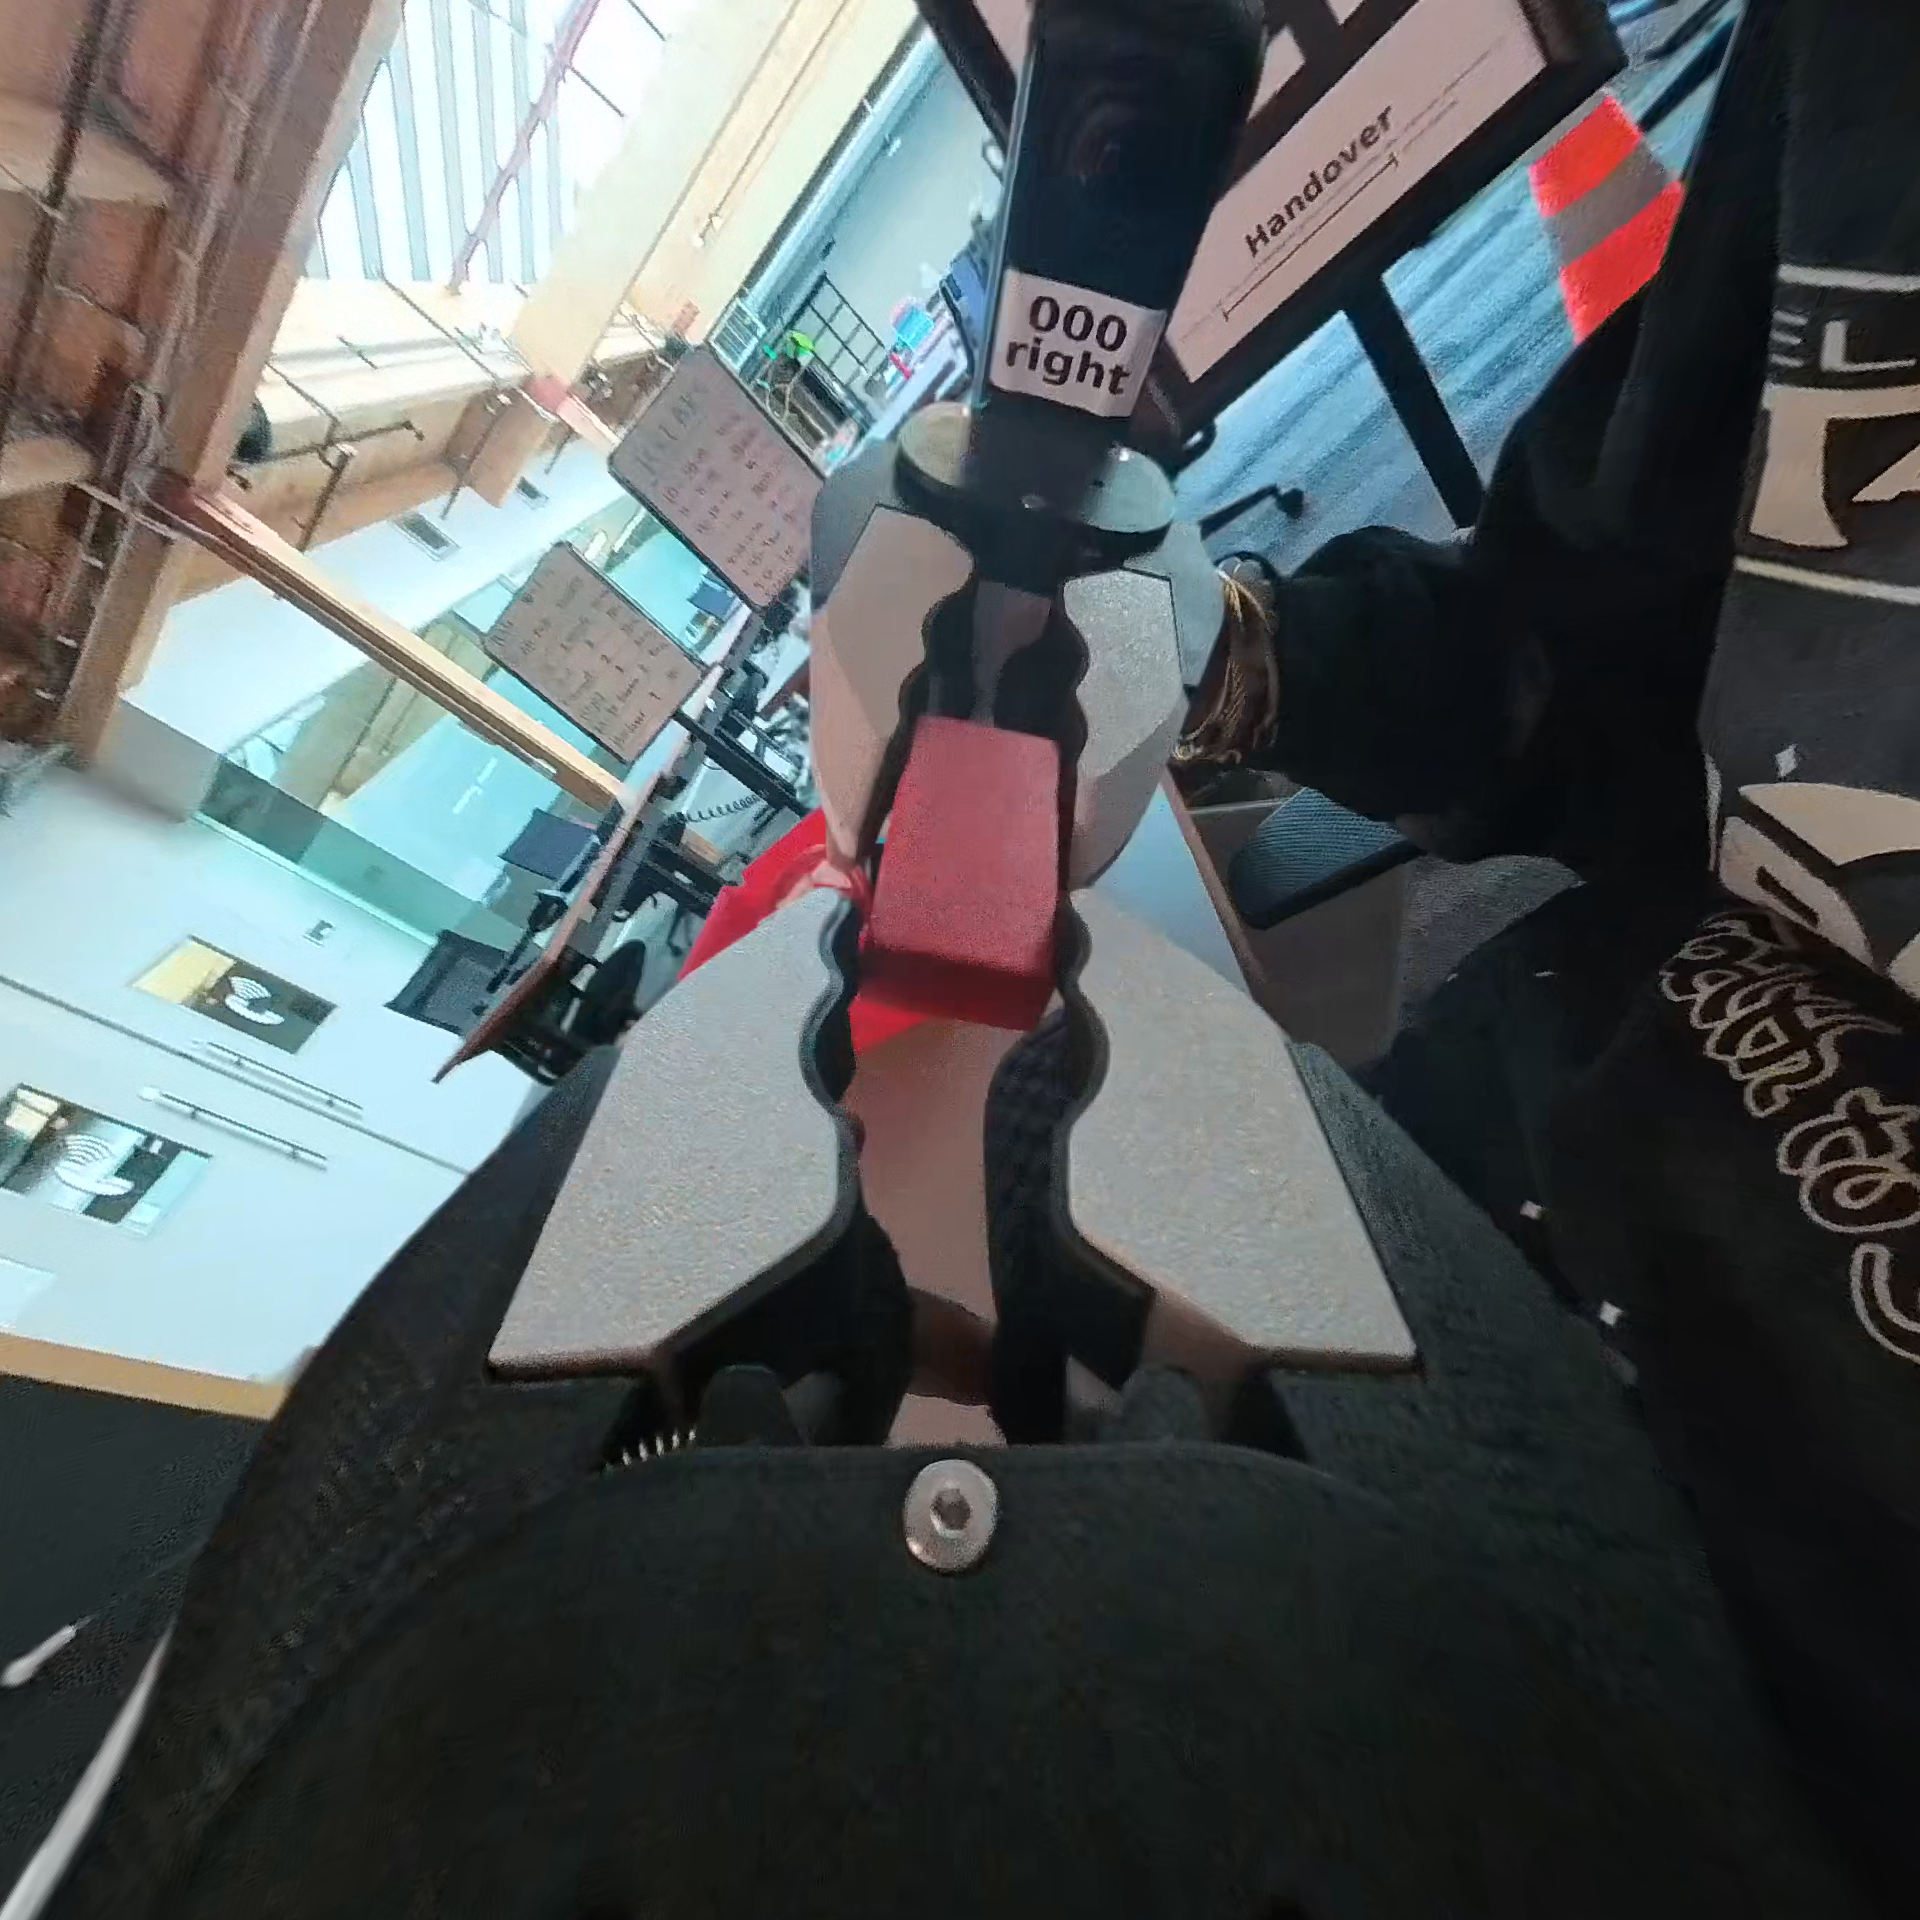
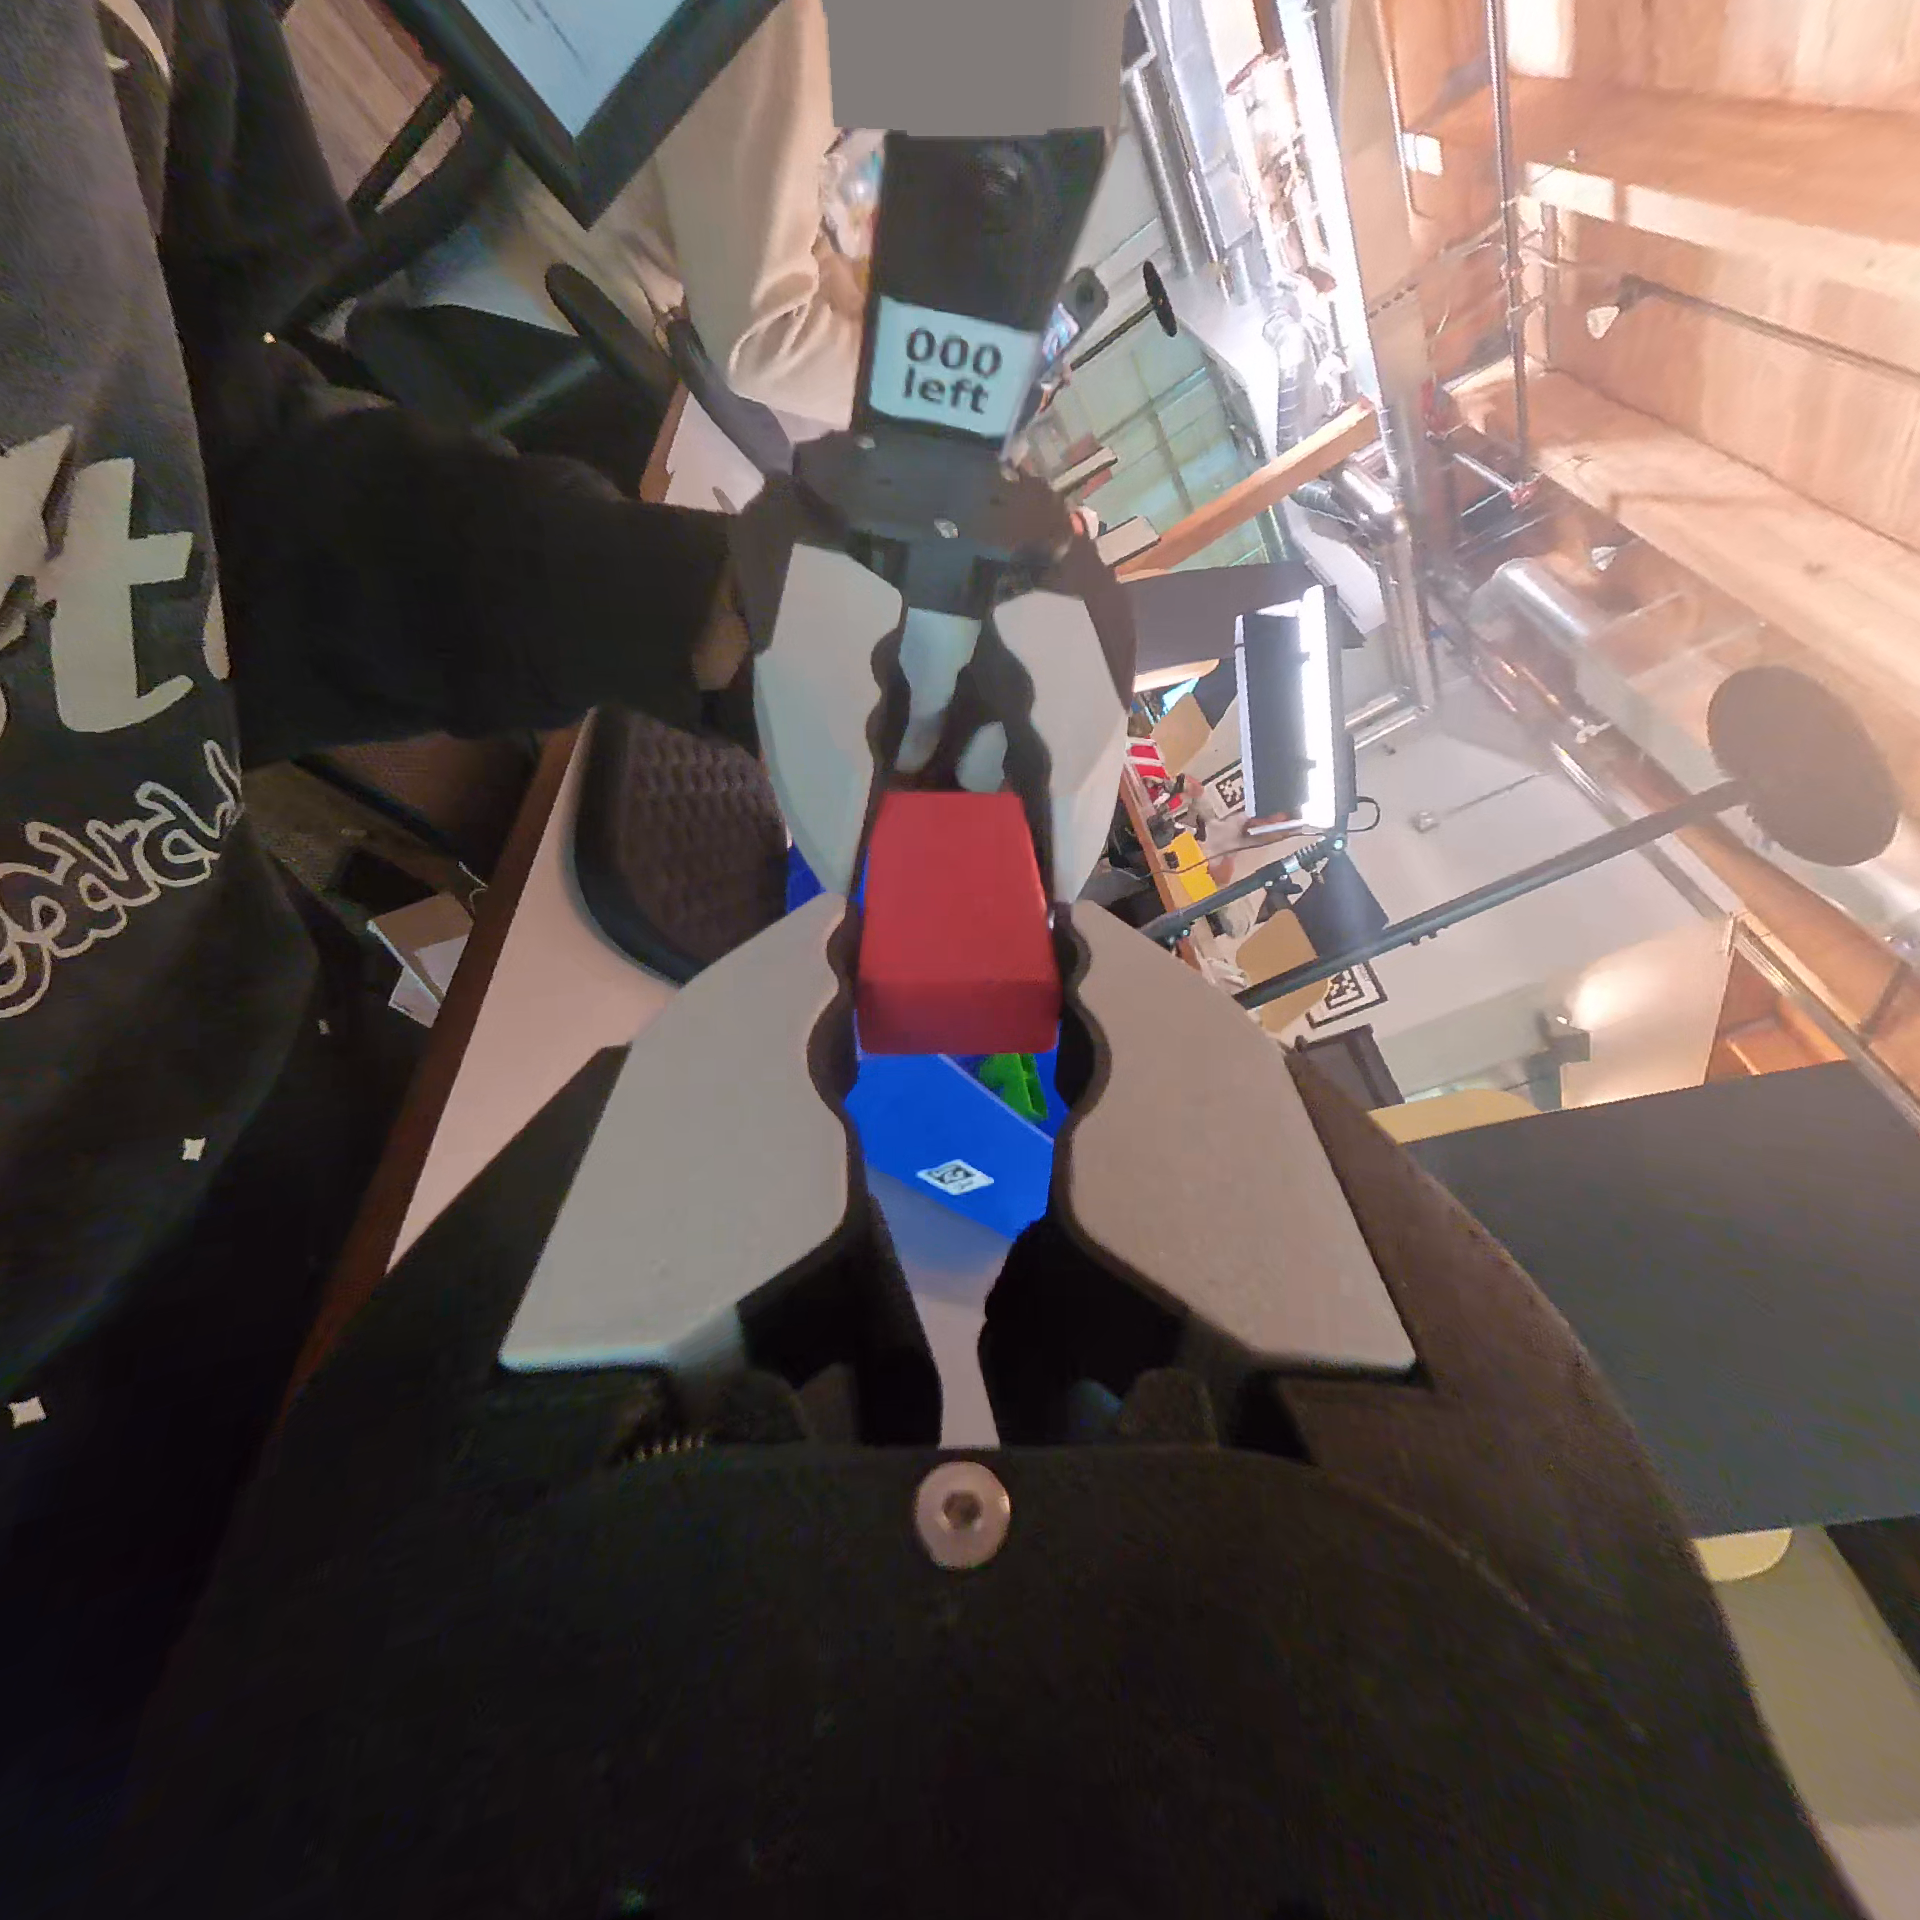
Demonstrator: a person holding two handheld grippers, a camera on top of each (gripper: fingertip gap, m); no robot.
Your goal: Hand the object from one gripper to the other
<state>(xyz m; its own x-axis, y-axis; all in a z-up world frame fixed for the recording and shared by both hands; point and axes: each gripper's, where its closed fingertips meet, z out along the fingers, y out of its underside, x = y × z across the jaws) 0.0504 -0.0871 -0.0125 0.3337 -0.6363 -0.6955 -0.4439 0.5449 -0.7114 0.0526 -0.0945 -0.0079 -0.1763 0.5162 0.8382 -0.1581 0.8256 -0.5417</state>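
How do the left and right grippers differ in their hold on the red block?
The left gripper takes one end of the red block, the right gripper the opposite end. The block sits skewed in the left gripper's view, square in the right gripper's. Both face tip to tip, closed against the block's sides; which one bears it is unclear.

white label (image 1: 1070,351) on right gripper (image 1: 977,831) | white label (image 2: 948,377) on left gripper (image 2: 951,842) | lettered sign (image 1: 1351,187)

A blue bin (image 2: 935,1132) holding a green piece (image 2: 1013,1081) sits on the white tabletop (image 2: 509,1049), beside a black mesh chair (image 2: 686,842).
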